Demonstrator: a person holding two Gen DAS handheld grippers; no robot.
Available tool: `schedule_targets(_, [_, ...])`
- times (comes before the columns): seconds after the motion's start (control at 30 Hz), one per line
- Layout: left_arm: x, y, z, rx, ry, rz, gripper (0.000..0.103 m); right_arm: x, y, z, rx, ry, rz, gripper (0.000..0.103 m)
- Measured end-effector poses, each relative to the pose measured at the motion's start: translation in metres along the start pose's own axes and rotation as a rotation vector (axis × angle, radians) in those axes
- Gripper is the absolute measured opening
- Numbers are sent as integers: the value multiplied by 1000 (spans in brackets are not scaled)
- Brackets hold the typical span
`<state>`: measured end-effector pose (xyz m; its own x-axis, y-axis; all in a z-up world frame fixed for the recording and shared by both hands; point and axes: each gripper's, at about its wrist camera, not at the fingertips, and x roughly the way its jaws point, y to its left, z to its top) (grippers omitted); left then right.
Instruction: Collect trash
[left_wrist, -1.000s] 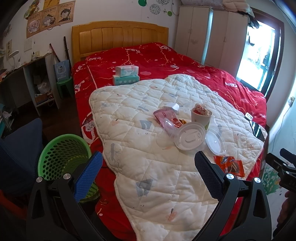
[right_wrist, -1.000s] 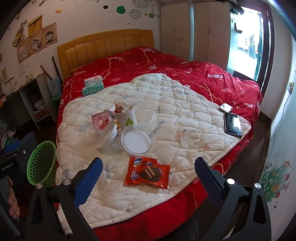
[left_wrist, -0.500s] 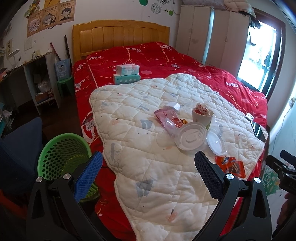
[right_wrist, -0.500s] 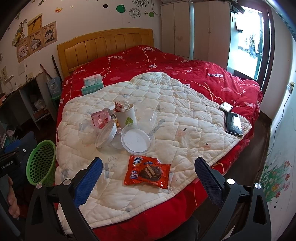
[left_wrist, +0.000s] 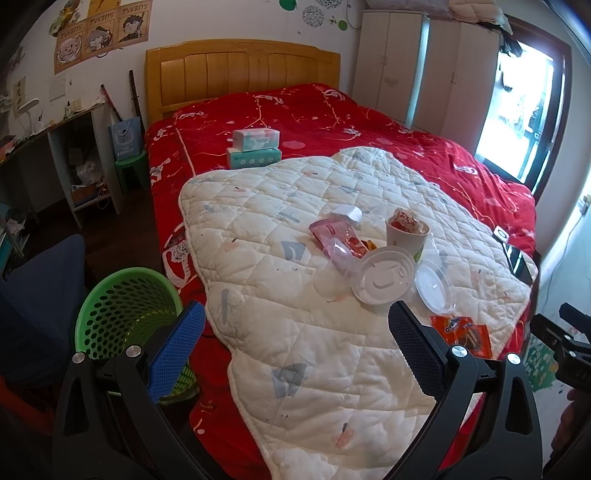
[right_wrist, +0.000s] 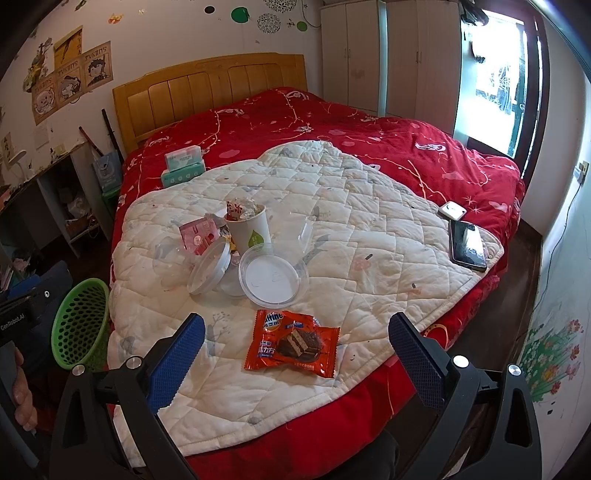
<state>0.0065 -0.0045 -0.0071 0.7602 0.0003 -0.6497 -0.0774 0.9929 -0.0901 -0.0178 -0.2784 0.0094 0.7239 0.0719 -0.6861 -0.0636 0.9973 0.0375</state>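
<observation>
Trash lies on a white quilted pad (left_wrist: 266, 221) (right_wrist: 369, 229) on the red bed. It includes a paper cup (left_wrist: 406, 234) (right_wrist: 249, 229) stuffed with wrappers, a pink packet (left_wrist: 332, 232) (right_wrist: 197, 236), clear plastic lids (left_wrist: 384, 275) (right_wrist: 273, 275) and an orange snack wrapper (left_wrist: 463, 334) (right_wrist: 293, 343). A green mesh basket (left_wrist: 122, 306) (right_wrist: 79, 325) stands on the floor at the bed's left. My left gripper (left_wrist: 295, 336) hovers open over the pad's near edge, holding nothing. My right gripper (right_wrist: 295, 350) is open, its fingers on either side of the orange wrapper, above it.
Two tissue boxes (left_wrist: 255, 147) (right_wrist: 183, 164) sit stacked near the headboard. A phone (right_wrist: 467, 247) and a small white device (right_wrist: 452, 211) lie at the pad's right corner. A blue chair (left_wrist: 37, 288) stands left of the basket, shelves behind it, wardrobes at the back right.
Both views have shifted only slightly. The right gripper has eased a little closer to the bed, so the orange wrapper sits lower between its fingers. Both grippers stay open.
</observation>
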Motion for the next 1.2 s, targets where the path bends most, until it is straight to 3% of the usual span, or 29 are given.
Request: schedule_targets(1.2, [43, 6, 17, -13, 55, 24, 98, 49, 3, 17, -40, 74, 10, 96])
